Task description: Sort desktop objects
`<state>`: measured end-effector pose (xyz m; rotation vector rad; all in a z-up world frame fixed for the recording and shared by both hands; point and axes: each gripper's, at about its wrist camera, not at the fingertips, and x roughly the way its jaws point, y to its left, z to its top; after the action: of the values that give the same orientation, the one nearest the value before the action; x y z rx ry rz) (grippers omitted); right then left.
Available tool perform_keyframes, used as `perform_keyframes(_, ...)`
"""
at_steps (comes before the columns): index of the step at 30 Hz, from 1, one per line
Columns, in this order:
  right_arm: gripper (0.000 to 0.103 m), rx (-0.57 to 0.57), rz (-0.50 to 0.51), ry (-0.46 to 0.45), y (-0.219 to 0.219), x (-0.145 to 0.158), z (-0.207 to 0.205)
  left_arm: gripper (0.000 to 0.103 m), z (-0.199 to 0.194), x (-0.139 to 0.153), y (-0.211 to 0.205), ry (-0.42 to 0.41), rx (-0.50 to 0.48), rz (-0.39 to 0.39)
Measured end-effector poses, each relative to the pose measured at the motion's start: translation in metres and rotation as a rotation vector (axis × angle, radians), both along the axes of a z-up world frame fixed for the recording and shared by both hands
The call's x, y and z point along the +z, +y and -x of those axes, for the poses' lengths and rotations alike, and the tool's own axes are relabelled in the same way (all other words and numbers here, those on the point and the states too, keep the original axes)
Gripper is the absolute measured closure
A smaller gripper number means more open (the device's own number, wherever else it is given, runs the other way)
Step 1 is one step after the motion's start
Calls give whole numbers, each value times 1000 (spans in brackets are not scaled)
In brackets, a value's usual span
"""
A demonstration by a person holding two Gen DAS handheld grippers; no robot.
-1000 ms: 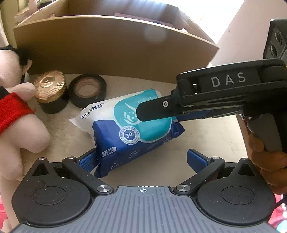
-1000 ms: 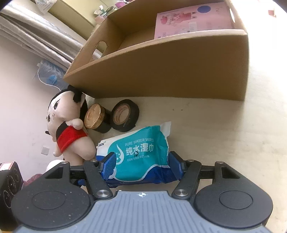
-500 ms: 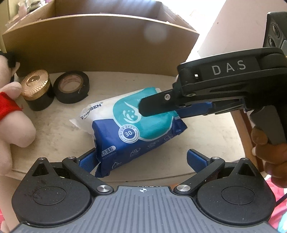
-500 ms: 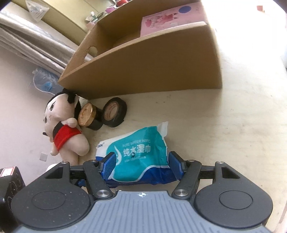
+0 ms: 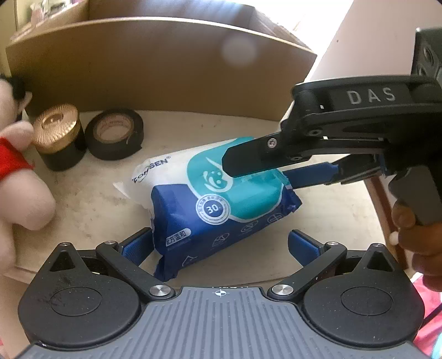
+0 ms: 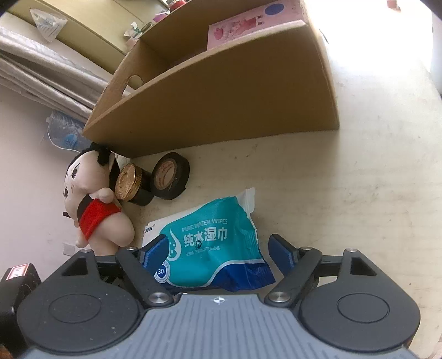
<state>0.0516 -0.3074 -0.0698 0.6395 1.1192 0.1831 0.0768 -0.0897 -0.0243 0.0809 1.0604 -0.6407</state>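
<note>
A blue and teal pack of wet wipes (image 5: 212,198) lies on the table; it also shows in the right wrist view (image 6: 212,248). My right gripper (image 6: 218,248) straddles it, with a blue finger close on each side and a small gap at the right finger. From the left wrist view the right gripper (image 5: 276,168) comes in from the right over the pack. My left gripper (image 5: 219,240) is open near the table's front edge, with the pack's near end by its left finger.
An open cardboard box (image 6: 221,91) with a pink book (image 6: 248,24) inside stands at the back. A black tape roll (image 5: 114,132), a gold-lidded black jar (image 5: 59,135) and a plush doll (image 6: 94,204) sit left of the pack.
Both views have drawn back a little from the box. The right gripper's fingers stand slightly wider around the pack. The pack lies in the same place.
</note>
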Motion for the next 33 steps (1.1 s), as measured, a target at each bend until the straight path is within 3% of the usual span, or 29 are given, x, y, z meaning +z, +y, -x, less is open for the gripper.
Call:
perform_keyframes(13,14,2,-13,24,2,-11,-5,0,-6,-8,5,7,9,39)
perform_keyframes(24,0,29,-27,10,6,-15,-9,0,-7,-17,13,-13,34,111)
perform_keyframes(33,0,55,7,6,11,-13,-11,0,-5,-25,12,-34,28,122)
